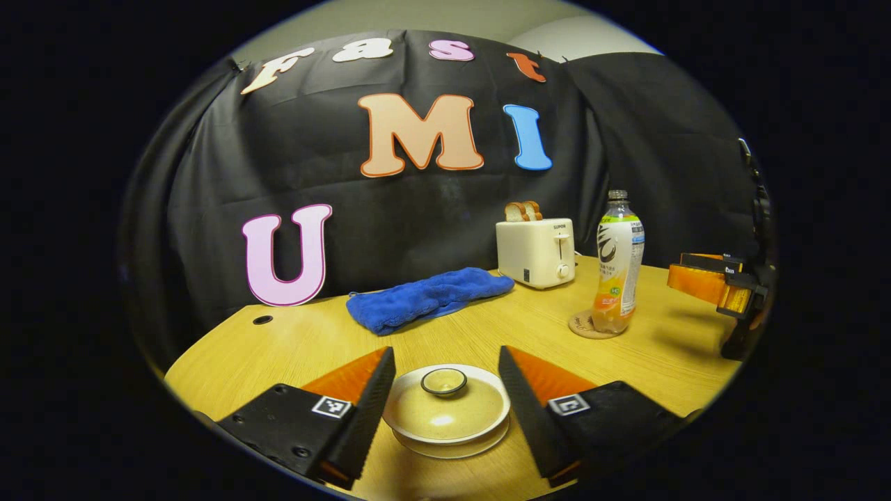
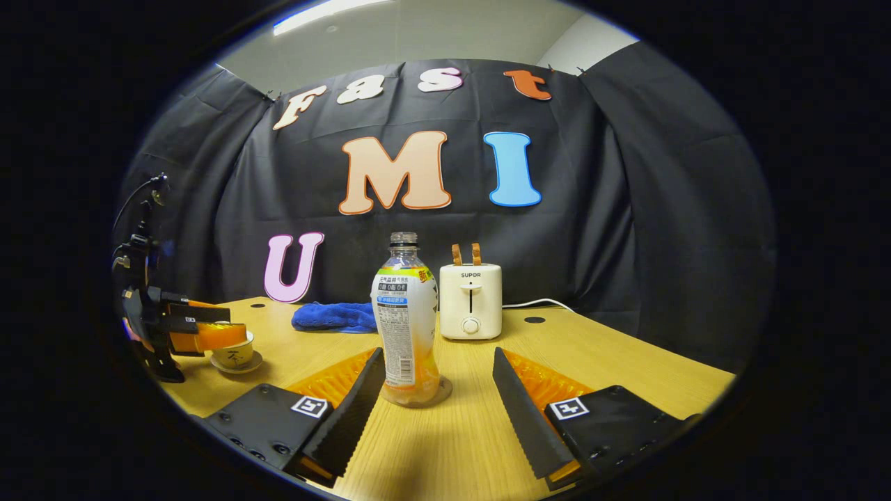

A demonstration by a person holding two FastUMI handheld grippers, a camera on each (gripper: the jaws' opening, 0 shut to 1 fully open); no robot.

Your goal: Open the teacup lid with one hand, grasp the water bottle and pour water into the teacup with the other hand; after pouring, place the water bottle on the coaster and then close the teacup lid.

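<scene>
In the left gripper view, our left gripper (image 1: 445, 407) hangs over the teacup (image 1: 445, 417), jaws spread wide either side of the lid (image 1: 445, 403); nothing is pinched. The cup sits near the table's (image 1: 292, 348) front edge. To lift well, we should drop and close squarely on the knob (image 1: 443, 380), which points straight up.

In the right gripper view, our right gripper (image 2: 438, 410) is also spread, flanking the water bottle (image 2: 407, 320) without touching. The bottle stands upright, long axis vertical, on its coaster (image 2: 442, 395); we should grip it mid-body.
</scene>
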